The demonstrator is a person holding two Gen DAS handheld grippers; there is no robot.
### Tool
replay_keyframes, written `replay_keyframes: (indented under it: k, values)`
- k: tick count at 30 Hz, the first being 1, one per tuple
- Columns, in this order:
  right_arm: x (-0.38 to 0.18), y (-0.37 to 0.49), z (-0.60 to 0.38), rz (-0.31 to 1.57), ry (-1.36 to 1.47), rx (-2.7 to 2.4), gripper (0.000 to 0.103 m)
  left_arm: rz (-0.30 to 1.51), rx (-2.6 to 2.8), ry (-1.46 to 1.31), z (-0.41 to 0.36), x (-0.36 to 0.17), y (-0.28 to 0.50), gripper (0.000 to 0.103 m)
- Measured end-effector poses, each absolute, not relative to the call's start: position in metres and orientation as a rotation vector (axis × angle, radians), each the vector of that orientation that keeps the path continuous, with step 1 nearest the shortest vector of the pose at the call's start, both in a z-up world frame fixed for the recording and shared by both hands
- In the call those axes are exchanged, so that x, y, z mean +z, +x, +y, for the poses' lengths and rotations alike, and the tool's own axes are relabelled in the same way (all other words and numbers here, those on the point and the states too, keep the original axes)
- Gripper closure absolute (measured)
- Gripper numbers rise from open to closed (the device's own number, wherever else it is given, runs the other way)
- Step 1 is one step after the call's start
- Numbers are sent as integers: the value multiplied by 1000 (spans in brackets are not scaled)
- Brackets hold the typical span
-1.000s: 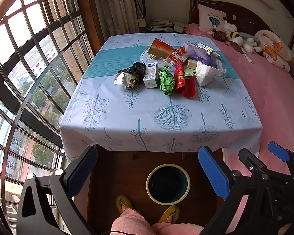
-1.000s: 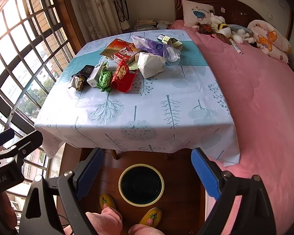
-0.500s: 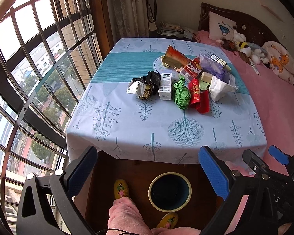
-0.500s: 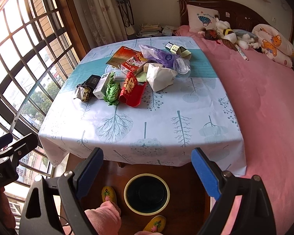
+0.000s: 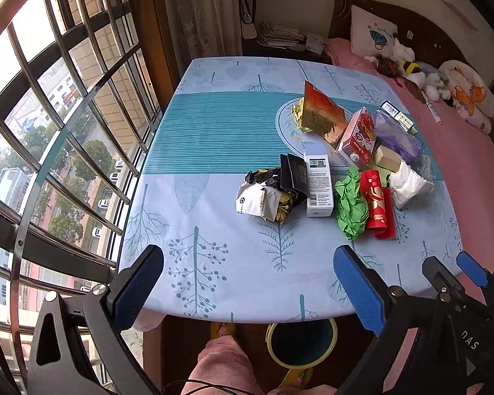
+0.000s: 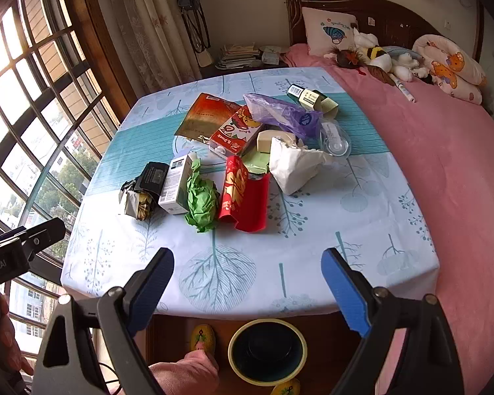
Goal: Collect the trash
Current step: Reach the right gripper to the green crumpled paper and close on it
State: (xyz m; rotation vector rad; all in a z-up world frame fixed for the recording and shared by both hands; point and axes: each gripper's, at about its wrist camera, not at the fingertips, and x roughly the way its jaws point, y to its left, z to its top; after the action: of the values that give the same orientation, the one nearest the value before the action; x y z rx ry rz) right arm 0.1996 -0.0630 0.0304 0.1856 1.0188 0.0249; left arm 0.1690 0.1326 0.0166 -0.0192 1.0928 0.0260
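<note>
since the earlier frames you've carried both tongs forward, so the table [image 6: 313, 263] now fills both views and the bin [image 6: 267, 350] sits at the bottom edge, on the floor under the table's near edge.

your left gripper [image 5: 247, 283] is spread wide over the near part of the cloth, nothing between its blue pads. your right gripper [image 6: 247, 279] is also wide apart, its jaws just beginning to close, with only bare tablecloth between them.

the trash lies in one loose cluster past mid-table: a crumpled foil wrapper [image 6: 136, 202] at the left end, a white box [image 6: 176, 187] beside it, a green paper wad [image 6: 201, 200], a red packet [image 6: 243, 194], a white paper bag [image 6: 294, 166], and a purple plastic bag [image 6: 281, 113] behind. your knee [image 6: 184, 373] and slippers [image 6: 203, 337] show below.
</note>
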Motion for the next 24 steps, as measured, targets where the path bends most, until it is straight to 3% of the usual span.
replay_keyframes:
  k: [12, 24]
  values:
    - [-14, 269, -12, 1116, 339, 24, 52, 1263, -184, 107, 163, -40, 263, 1]
    - [-72, 301, -4, 1232, 308, -103, 58, 1379, -389, 140, 153, -88, 306, 1]
